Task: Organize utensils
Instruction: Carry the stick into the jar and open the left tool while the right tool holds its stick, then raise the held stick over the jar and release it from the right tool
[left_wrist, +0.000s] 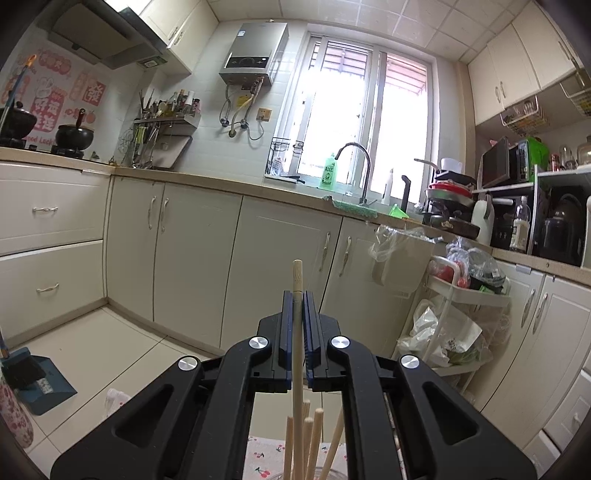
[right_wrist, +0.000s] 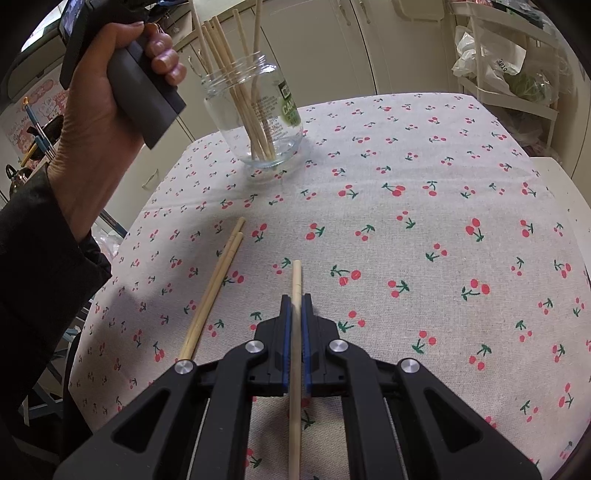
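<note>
My left gripper (left_wrist: 297, 295) is shut on a pale wooden chopstick (left_wrist: 297, 280) that stands upright between its blue pads. Below it, the tops of several more chopsticks (left_wrist: 314, 435) poke up out of a glass jar. In the right wrist view that clear glass jar (right_wrist: 258, 122) stands at the far side of the cherry-print tablecloth (right_wrist: 406, 221), with several chopsticks (right_wrist: 236, 92) in it and a person's hand (right_wrist: 96, 122) holding the left gripper's handle beside it. My right gripper (right_wrist: 295, 299) is shut on another chopstick (right_wrist: 296, 280), low over the cloth. Two chopsticks (right_wrist: 218, 280) lie on the cloth to its left.
Cream kitchen cabinets (left_wrist: 192, 251) run along the walls, with a sink tap (left_wrist: 364, 173) under the window. A white trolley (left_wrist: 461, 302) with bags stands to the right of the table. A blue dustpan (left_wrist: 40, 384) lies on the tiled floor.
</note>
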